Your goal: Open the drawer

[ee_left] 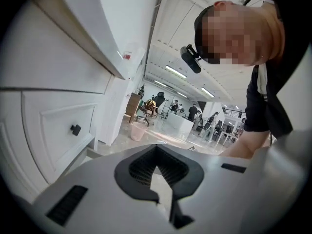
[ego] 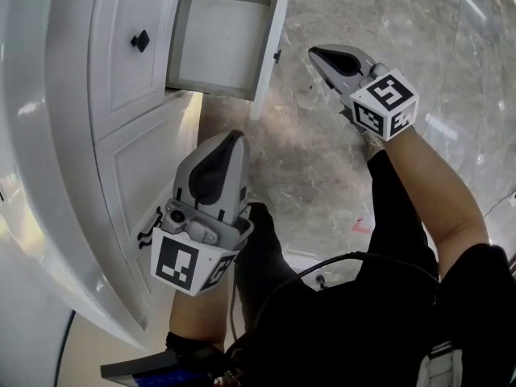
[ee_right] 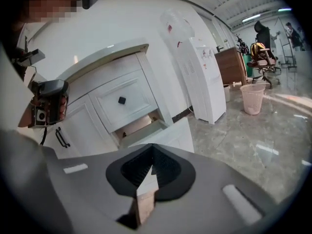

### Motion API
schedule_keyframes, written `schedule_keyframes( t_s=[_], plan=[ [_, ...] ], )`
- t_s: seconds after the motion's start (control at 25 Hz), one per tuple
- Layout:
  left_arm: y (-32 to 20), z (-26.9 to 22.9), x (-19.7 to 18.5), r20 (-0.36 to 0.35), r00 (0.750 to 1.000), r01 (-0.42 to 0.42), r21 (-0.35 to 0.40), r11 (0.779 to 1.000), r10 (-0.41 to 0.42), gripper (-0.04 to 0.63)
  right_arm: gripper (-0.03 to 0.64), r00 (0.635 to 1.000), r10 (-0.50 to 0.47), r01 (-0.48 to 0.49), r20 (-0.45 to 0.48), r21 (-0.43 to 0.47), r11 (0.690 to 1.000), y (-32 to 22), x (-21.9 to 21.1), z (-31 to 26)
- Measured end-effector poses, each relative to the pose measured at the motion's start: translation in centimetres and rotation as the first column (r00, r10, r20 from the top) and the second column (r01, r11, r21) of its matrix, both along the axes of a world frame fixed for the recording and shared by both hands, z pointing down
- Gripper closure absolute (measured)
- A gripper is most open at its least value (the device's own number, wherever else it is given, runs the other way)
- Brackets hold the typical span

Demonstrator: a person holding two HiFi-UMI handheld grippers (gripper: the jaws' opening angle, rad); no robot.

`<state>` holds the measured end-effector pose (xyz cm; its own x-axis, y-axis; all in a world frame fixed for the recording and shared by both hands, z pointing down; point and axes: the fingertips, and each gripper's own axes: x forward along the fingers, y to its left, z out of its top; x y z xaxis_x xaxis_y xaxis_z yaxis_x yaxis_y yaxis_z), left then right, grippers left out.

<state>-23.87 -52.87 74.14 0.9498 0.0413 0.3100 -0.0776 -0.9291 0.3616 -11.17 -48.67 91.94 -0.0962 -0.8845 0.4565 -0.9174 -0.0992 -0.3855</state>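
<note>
Marble floor point(ego: 363, 22) runs beside a white cabinet point(ego: 121, 79). The drawer point(ego: 270, 51) stands pulled out of the cabinet's front, under a knobbed drawer front. The left gripper point(ego: 232, 138) hangs near the cabinet front, jaws together. The right gripper point(ego: 316, 53) is near the drawer's front panel and apart from it, jaws closed on nothing.

Left gripper point(ee_left: 156, 149) had its jaws together, nothing between them. White cabinet point(ee_left: 44, 96) sat at left, black knob point(ee_left: 75, 129) on a drawer front point(ee_left: 58, 135). Person's forearm point(ee_left: 246, 143) at right, head-mounted camera point(ee_left: 190, 58) above. Pink wastebasket point(ee_left: 138, 131) stood on the floor beyond.
</note>
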Motion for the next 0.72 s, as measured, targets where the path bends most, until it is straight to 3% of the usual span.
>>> schedule_keyframes(
  t_s=[0.32,0.72],
  plan=[
    [-0.1,-9.5,1.1,-0.033,0.999,0.039,0.007,0.999,-0.038,0.604,0.615,0.997,0.010,-0.008,-0.072,0.031,0.999,-0.5,1.4,-12.5],
    [-3.1,-27.5,0.8,-0.125,0.983,0.143,0.085,0.986,-0.132,0.604,0.615,0.991,-0.019,0.027,-0.131,0.062,0.998,-2.9,3.3,-31.9]
  ],
)
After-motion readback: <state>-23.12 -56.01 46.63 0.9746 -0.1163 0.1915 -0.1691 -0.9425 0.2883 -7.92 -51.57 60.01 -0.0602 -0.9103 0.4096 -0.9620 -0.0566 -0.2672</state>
